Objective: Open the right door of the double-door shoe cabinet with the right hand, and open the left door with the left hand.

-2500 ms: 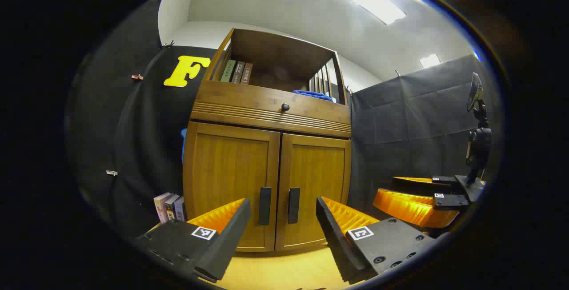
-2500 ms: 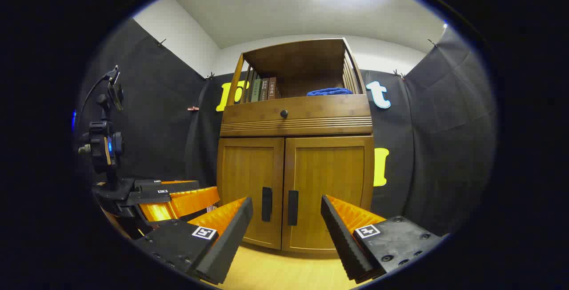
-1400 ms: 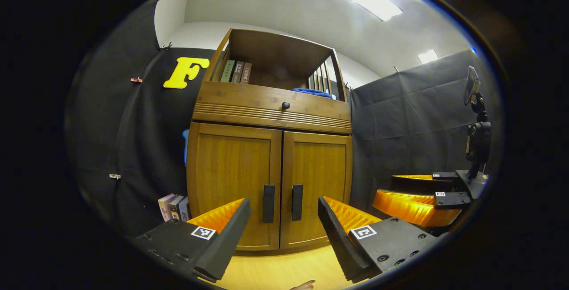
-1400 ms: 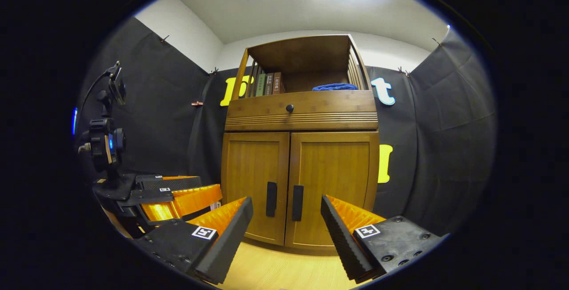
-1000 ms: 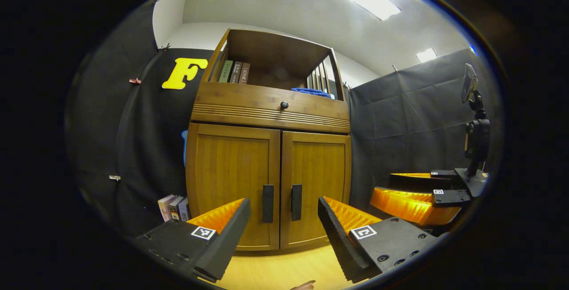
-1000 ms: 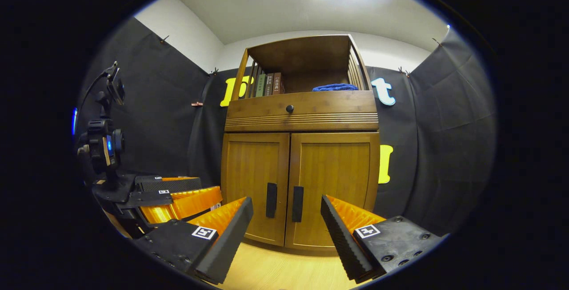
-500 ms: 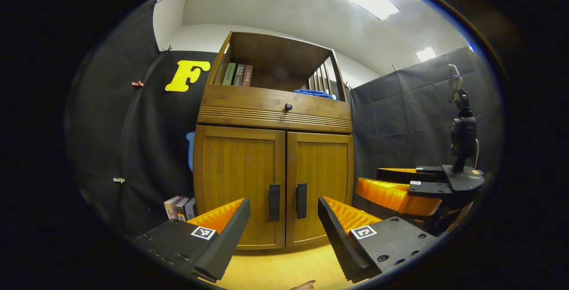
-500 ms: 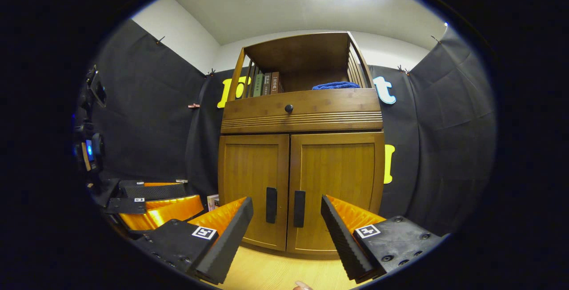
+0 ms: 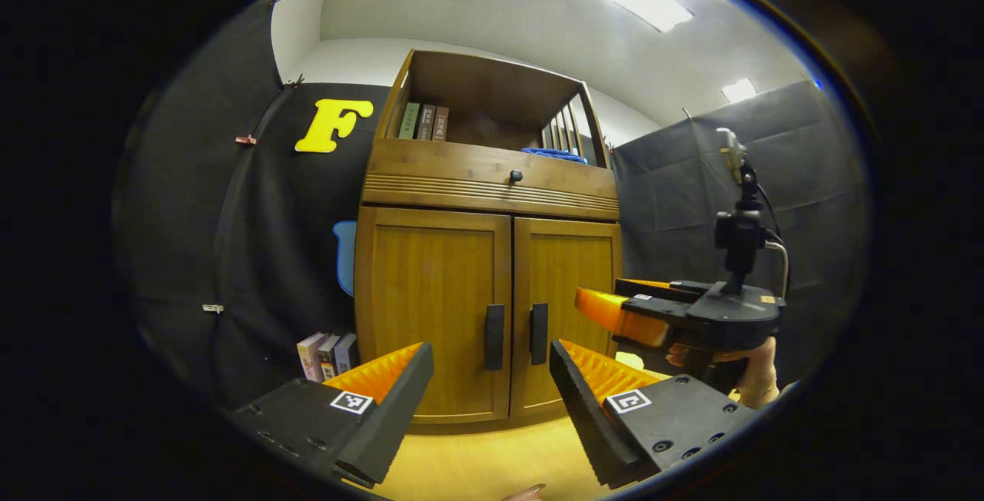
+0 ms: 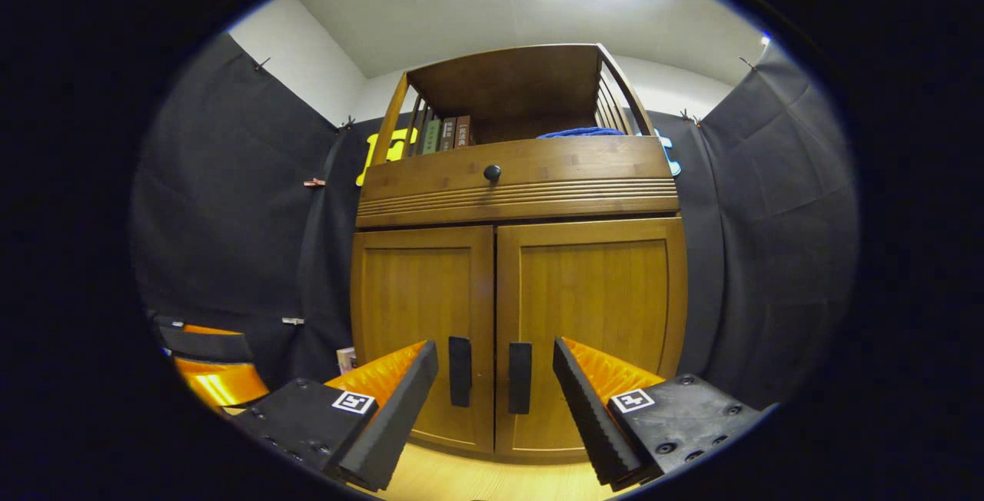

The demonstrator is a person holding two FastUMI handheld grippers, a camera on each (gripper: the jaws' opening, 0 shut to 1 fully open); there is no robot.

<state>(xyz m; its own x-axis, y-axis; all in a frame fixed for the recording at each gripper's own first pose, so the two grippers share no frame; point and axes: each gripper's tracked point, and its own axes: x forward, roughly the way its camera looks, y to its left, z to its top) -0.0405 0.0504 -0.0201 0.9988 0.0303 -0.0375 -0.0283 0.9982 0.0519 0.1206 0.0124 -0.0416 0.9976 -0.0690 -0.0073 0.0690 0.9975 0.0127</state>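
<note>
- Shoe cabinet (image 10: 515, 255): stands straight ahead of the right gripper (image 10: 492, 401), against the black cloth wall, with bare cloth to either side of it.
- Right door (image 10: 600, 332) and left door (image 10: 423, 324): both closed, their inner edges meeting at a narrow centre seam.
- Floor (image 10: 461, 478): a strip of pale wood lies open between the right gripper's fingertips and the cabinet's bottom edge.
- Left gripper (image 9: 492, 401): jaws spread wide, holding nothing, apart from the cabinet and facing it at a slant; the seam sits just right of its centre line.
- Right gripper: jaws spread wide, holding nothing. In the left gripper view it shows ahead and to the right (image 9: 615, 309), near the right door's outer edge, with a hand (image 9: 749, 378) under it.
- Right handle (image 10: 520, 378) and left handle (image 10: 460, 371): dark upright bars flanking the seam, both showing in the gap between the right gripper's fingers, untouched.
- Books (image 9: 327, 355): on the floor left of the cabinet's side edge, ahead-left of the left gripper.
</note>
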